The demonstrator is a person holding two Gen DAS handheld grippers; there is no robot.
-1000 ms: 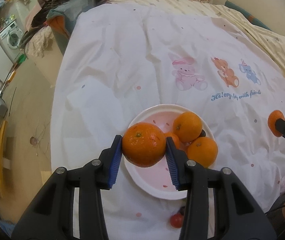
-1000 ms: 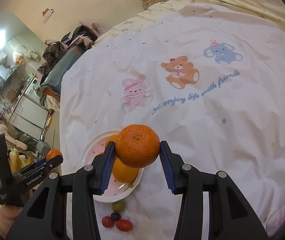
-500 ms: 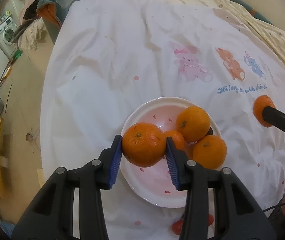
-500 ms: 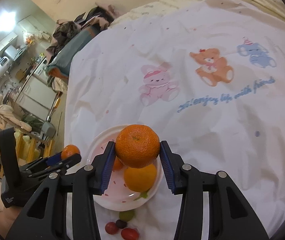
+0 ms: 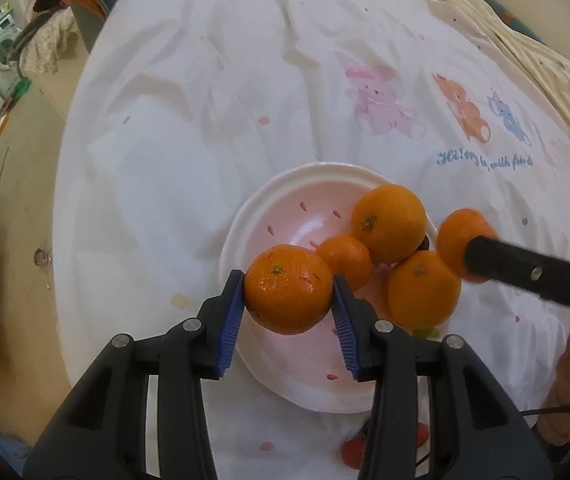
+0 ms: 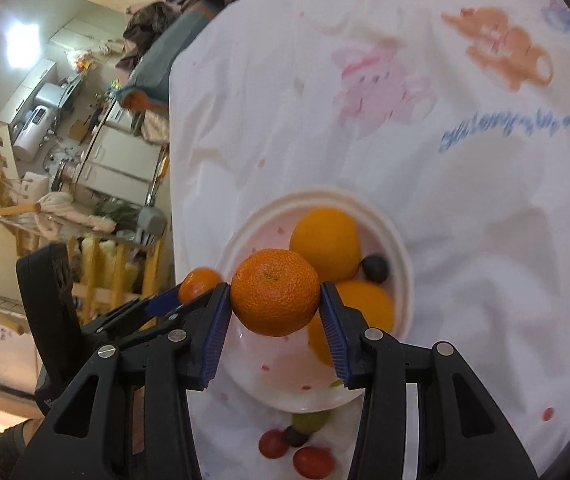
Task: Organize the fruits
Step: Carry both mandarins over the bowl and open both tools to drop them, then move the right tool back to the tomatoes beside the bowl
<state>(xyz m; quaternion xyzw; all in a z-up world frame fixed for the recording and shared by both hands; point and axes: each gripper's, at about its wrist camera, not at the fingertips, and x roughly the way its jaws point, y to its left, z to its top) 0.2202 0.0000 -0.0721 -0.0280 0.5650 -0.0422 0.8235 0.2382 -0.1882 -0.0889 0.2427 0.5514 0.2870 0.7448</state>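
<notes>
- Fingers of the left gripper (image 5: 288,296) are closed on an orange (image 5: 288,289), blue pads (image 5: 232,320) pressed to its sides at the widest part; it is held low centre in the left view, above the near left part of the bowl (image 5: 241,216).
- Fingers of the right gripper (image 6: 275,300) are likewise clamped on a second orange (image 6: 275,292), held at frame centre above the bowl's (image 6: 399,248) left half; in the left view the same fruit (image 5: 461,236) is seen at the bowl's right rim.
- Three oranges are already lying in the bowl: a large one (image 5: 389,222) at the back right, a small one (image 5: 345,262) in the middle, another (image 5: 423,288) at the front right, all touching. A dark grape-like fruit (image 6: 374,268) is wedged between two of them.
- Each orange is judged fairly light, firm but slightly yielding, with a pebbled peel that grips well; being round, it is best taken across the equator, as is done now, since an off-centre pinch would let it squirt out. Hard squeezing could bruise it.
- On release, rolling against the piled fruit is to be expected, so a low release over the bare pink floor seems wise.
- Small red fruits (image 6: 309,462) and a green one (image 6: 309,422) are lying on the sheet (image 6: 485,220) just below the bowl, at lower centre, still to be sorted.
</notes>
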